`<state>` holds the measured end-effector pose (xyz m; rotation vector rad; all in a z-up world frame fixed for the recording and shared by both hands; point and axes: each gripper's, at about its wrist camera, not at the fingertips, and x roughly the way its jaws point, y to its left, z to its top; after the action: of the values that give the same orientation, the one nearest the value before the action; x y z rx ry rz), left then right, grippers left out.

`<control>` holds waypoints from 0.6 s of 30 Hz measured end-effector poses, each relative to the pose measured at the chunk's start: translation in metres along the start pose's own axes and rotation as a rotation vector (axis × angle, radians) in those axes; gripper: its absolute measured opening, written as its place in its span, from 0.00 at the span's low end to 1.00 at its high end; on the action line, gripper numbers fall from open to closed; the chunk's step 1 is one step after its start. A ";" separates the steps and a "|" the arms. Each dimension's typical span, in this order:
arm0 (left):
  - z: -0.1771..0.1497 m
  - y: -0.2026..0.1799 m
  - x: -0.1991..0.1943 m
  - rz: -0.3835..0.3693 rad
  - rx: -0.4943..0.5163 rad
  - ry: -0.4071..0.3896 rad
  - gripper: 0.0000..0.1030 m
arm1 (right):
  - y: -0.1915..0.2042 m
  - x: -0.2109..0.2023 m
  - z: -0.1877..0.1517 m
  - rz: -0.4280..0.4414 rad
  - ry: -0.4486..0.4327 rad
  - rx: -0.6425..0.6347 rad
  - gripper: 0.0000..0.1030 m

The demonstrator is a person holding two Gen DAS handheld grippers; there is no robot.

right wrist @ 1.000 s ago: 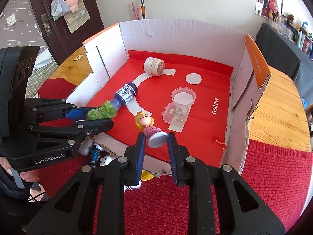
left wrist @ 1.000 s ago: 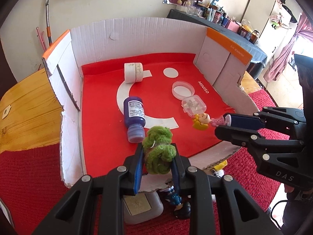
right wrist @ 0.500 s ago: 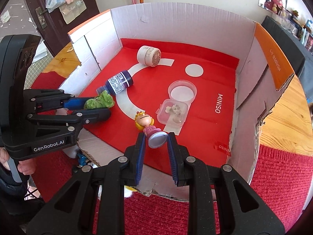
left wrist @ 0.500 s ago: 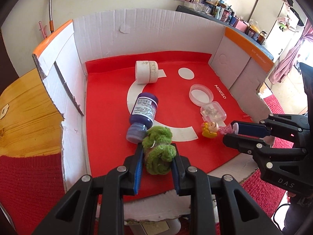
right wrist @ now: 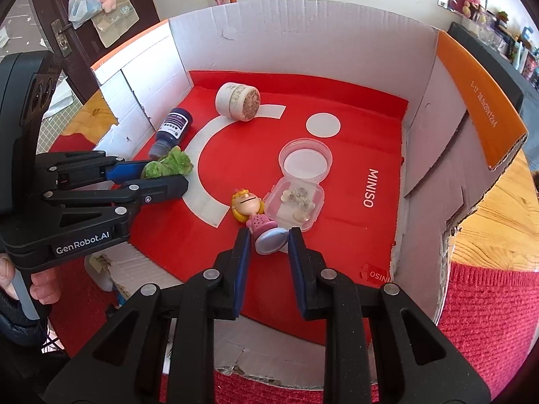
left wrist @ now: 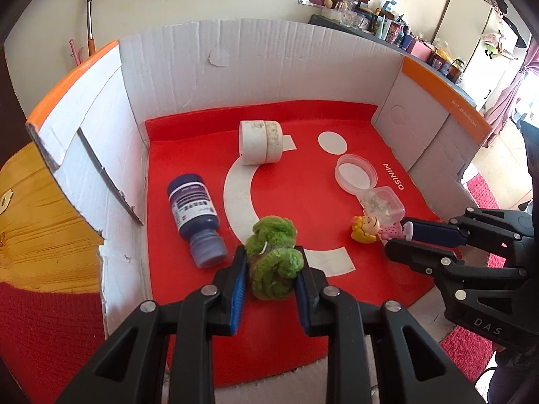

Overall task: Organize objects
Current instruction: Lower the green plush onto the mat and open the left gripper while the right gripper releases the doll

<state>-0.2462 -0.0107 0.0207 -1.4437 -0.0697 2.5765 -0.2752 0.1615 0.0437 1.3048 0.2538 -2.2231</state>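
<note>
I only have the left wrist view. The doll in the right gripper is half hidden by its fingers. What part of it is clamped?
Observer: The right gripper is shut on the doll at its round lavender base; the head points into the cardboard box.
Operator: Is the doll touching anything?
Observer: Its side sits against the clear square container; real contact I cannot tell.
Operator: What does the white jar's hidden end look like?
Observer: The white jar shows a speckled brownish round face.
</note>
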 end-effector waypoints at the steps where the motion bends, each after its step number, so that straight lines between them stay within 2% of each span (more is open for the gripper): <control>1: 0.000 -0.001 0.001 0.004 0.002 -0.003 0.26 | -0.001 0.001 0.001 -0.006 -0.004 0.002 0.21; 6: 0.002 -0.006 0.003 0.035 0.022 -0.017 0.26 | -0.004 0.004 0.002 -0.035 -0.023 0.016 0.21; 18: 0.004 0.001 0.004 0.000 -0.014 -0.026 0.26 | -0.005 0.007 0.003 -0.049 -0.034 0.024 0.21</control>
<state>-0.2514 -0.0105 0.0192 -1.4152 -0.0918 2.5995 -0.2831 0.1622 0.0392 1.2844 0.2494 -2.2935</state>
